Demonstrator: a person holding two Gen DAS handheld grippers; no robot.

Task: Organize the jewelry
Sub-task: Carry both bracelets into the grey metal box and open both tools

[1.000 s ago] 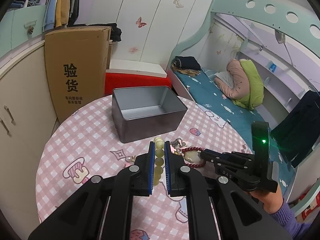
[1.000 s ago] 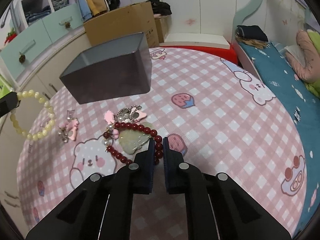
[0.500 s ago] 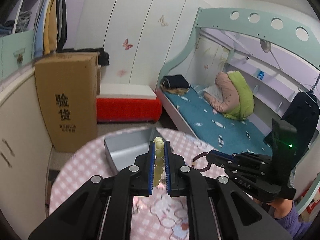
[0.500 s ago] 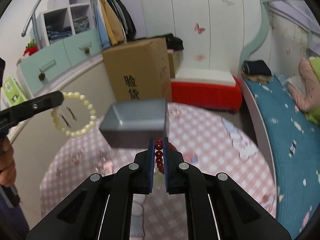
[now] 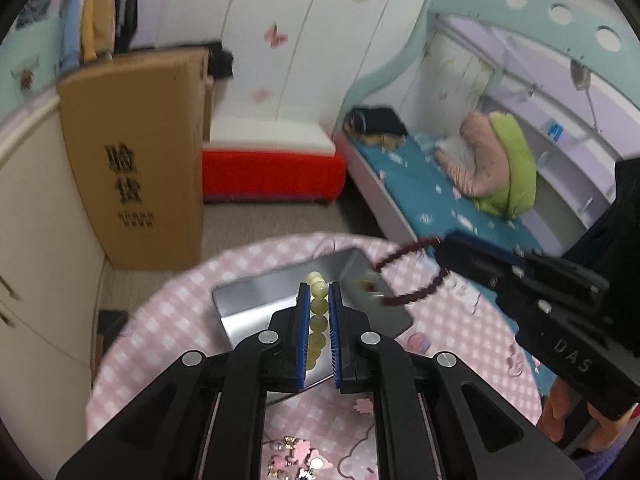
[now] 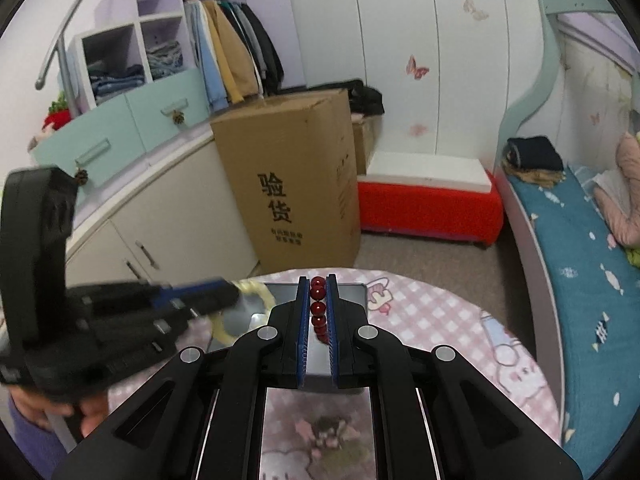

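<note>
My left gripper [image 5: 319,292] is shut on a pale yellow bead bracelet [image 5: 317,316] and holds it over the open grey metal tin [image 5: 260,300] on the pink checked table. My right gripper [image 6: 319,284] is shut on a dark red bead bracelet [image 6: 318,310], also above the tin [image 6: 352,292]. In the left wrist view the red bracelet [image 5: 412,294] hangs as a loop from the right gripper [image 5: 440,246] over the tin's right edge. In the right wrist view the left gripper [image 6: 234,294] holds the yellow bracelet [image 6: 256,292] at the left.
Small pink and silver trinkets [image 5: 296,460] lie on the pink table [image 5: 160,320] near its front. A tall cardboard box [image 5: 136,152] and a red bench [image 5: 272,172] stand beyond the table. A bed [image 5: 440,200] is at the right.
Both grippers have lifted their bracelets off the table and moved forward and together; both bracelets now hang over the tin.
</note>
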